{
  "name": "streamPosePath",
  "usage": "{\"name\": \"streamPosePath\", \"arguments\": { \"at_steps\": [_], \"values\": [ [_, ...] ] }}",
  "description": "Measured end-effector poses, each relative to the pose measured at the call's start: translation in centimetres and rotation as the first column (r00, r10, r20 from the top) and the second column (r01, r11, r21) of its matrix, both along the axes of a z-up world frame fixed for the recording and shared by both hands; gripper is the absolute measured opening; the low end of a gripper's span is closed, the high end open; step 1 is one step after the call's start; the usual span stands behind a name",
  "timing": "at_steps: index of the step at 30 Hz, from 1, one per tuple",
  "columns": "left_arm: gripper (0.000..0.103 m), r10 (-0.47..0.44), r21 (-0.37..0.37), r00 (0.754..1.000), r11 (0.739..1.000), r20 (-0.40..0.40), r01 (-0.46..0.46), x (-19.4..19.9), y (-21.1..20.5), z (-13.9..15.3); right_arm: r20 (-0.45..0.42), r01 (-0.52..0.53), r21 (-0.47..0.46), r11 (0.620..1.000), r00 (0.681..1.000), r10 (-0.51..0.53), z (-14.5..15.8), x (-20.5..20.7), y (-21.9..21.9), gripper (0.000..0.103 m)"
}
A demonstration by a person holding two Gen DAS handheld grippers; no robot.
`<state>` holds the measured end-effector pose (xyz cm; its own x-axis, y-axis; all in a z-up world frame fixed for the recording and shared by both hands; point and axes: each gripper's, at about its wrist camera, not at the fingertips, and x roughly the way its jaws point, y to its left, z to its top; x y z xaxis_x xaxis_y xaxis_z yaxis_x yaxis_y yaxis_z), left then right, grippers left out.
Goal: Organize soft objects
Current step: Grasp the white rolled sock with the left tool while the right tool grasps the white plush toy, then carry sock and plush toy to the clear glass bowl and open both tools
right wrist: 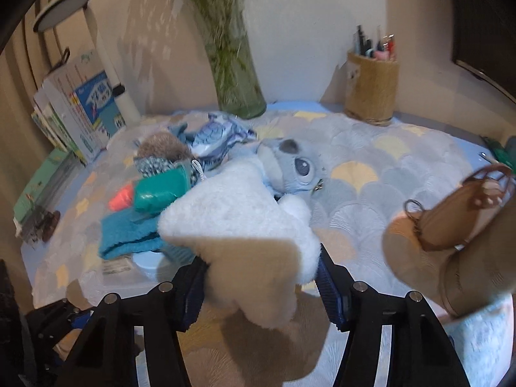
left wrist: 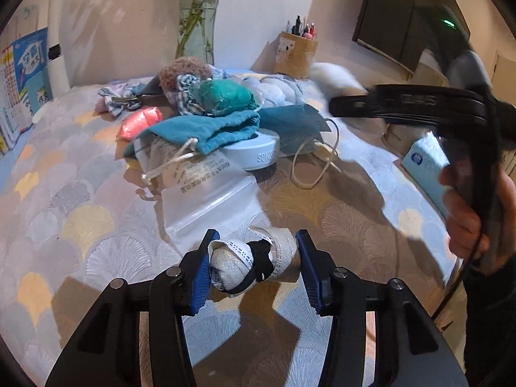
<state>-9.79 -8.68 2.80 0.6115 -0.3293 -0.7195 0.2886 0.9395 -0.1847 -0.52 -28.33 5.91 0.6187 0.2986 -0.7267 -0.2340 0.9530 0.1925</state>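
Observation:
My left gripper (left wrist: 254,264) is shut on a small roll of white lace (left wrist: 232,264) tied with a black band, held just above the patterned bedspread (left wrist: 64,200). My right gripper (right wrist: 261,277) is shut on a white fluffy cloth (right wrist: 235,219), which fills the gap between the blue pads. Behind it lie a blue plush toy (right wrist: 290,164), a green bundle (right wrist: 161,190) and a teal drawstring pouch (right wrist: 129,235). In the left wrist view the same pile holds the pouch (left wrist: 213,129), the green bundle (left wrist: 222,95) and a pink item (left wrist: 138,124).
A clear zip bag (left wrist: 200,177), a round pale-blue tin (left wrist: 254,154) and a blue face mask (left wrist: 296,122) lie in the pile. A tissue pack (left wrist: 425,167) sits right. A tan bag (right wrist: 461,219), pen holder (right wrist: 371,93), glass vase (right wrist: 235,74) and books (right wrist: 87,109) ring the bed.

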Motion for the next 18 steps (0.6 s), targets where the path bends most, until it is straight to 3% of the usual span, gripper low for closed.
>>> {"name": "streamPosePath", "arguments": {
  "at_steps": [4, 9, 15, 18],
  "values": [
    [0.045, -0.002, -0.005, 0.999, 1.000, 0.035, 0.003, -0.6, 0.5, 1.0, -0.031, 0.105, 0.028, 0.994, 0.994, -0.104, 1.0, -2.5, -1.7, 0.060],
    [0.045, 0.006, -0.015, 1.000, 1.000, 0.021, -0.005, -0.6, 1.0, 0.6, -0.131, 0.240, 0.009, 0.971, 0.963, -0.237, -1.2, -5.8, -2.7, 0.062],
    [0.045, 0.018, -0.013, 0.999, 1.000, 0.028, -0.018, -1.1, 1.4, 0.5, -0.210, 0.235, 0.108, 0.966, 0.955, -0.209, -3.4, -7.5, -2.7, 0.066],
    [0.046, 0.015, -0.015, 0.999, 1.000, 0.037, -0.015, -1.5, 1.7, 0.5, -0.206, 0.198, 0.115, 0.973, 0.963, -0.171, -3.2, -7.9, -2.4, 0.069]
  ]
}}
